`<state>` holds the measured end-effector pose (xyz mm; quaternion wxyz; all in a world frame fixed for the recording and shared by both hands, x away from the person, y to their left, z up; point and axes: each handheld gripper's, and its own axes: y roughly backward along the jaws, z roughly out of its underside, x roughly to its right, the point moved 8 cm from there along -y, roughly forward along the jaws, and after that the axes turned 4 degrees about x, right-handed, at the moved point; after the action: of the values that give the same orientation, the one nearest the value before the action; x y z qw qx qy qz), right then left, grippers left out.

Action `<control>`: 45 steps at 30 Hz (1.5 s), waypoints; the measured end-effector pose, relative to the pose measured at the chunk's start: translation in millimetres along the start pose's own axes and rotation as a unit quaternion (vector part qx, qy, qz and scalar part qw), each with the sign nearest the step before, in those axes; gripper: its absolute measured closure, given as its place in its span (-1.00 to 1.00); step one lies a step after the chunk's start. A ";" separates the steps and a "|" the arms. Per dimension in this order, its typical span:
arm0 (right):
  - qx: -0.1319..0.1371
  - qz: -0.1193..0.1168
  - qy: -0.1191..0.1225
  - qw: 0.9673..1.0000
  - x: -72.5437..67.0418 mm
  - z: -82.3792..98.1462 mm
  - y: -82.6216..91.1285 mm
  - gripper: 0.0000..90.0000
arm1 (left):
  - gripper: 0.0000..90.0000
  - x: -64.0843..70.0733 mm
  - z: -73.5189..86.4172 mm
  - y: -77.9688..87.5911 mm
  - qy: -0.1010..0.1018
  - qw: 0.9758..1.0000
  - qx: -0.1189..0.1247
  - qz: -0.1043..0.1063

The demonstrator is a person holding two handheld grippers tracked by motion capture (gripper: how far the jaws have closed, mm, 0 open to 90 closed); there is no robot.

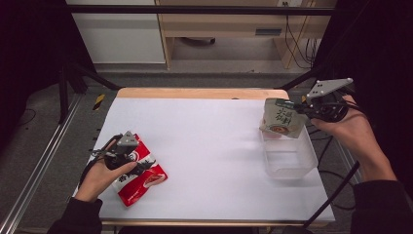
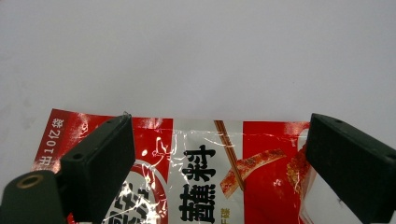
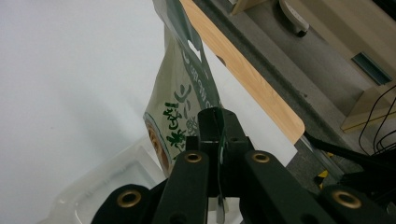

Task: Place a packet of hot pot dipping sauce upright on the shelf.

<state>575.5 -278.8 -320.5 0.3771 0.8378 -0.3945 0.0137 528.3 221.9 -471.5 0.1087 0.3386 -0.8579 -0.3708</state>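
Note:
A red and white snack packet (image 1: pixel 141 176) (image 2: pixel 219 168) lies flat at the table's front left. My left gripper (image 1: pixel 144 168) (image 2: pixel 219 163) hovers over it with its jaws spread wide, one on each side of the packet's top edge, and nothing pinched. At the far right my right gripper (image 1: pixel 298 107) (image 3: pixel 218 126) is shut on the top edge of a green and beige pouch (image 1: pixel 282 118) (image 3: pixel 180 107). The pouch hangs over the far end of a clear plastic container (image 1: pixel 288 157) (image 3: pixel 116 179).
A white sheet (image 1: pixel 209 146) covers the wooden table, whose bare far edge (image 1: pixel 199 92) shows beyond it. Metal frame rails (image 1: pixel 39 161) run along the left side, and cables hang off the right edge.

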 end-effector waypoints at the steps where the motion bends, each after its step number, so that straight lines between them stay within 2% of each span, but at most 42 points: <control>1: -0.002 -0.001 -0.002 1.000 1.8 2.6 -1.9 1.00 | -0.81 -0.2 0.3 -0.3 0.001 1.000 0.000 0.000; 12: -0.018 -0.017 0.010 1.000 12.5 18.2 -14.6 1.00 | -0.81 0.5 4.0 -5.4 0.003 1.000 -0.009 0.001; 17: -0.021 -0.023 0.015 0.999 12.9 21.6 -19.8 1.00 | -0.81 0.4 4.0 -6.0 0.003 1.000 -0.009 0.001; 22: -0.023 -0.026 0.008 0.999 12.7 26.4 -27.4 1.00 | -0.81 0.7 4.4 -6.3 0.003 1.000 -0.010 0.002; 29: -0.029 -0.038 -0.012 0.999 7.8 38.5 -39.8 1.00 | -0.81 0.2 3.9 -5.4 0.003 1.000 -0.009 0.001; 34: -0.019 -0.048 -0.029 0.998 4.9 43.5 -45.4 1.00 | -0.81 -0.1 3.5 -4.8 0.005 1.000 -0.007 0.003; 42: -0.016 -0.039 -0.068 0.997 13.3 57.5 -46.9 1.00 | -0.81 -1.0 3.6 -4.3 0.004 1.000 -0.006 0.002; 45: -0.032 -0.036 -0.074 0.996 14.5 66.3 -49.3 1.00 | -0.81 -1.6 3.6 -3.2 0.006 1.000 -0.006 0.002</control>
<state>600.4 -311.0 -393.9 0.3741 0.8375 -0.3912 -0.0748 529.6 223.5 -476.2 0.1164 0.3387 -0.8557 -0.3735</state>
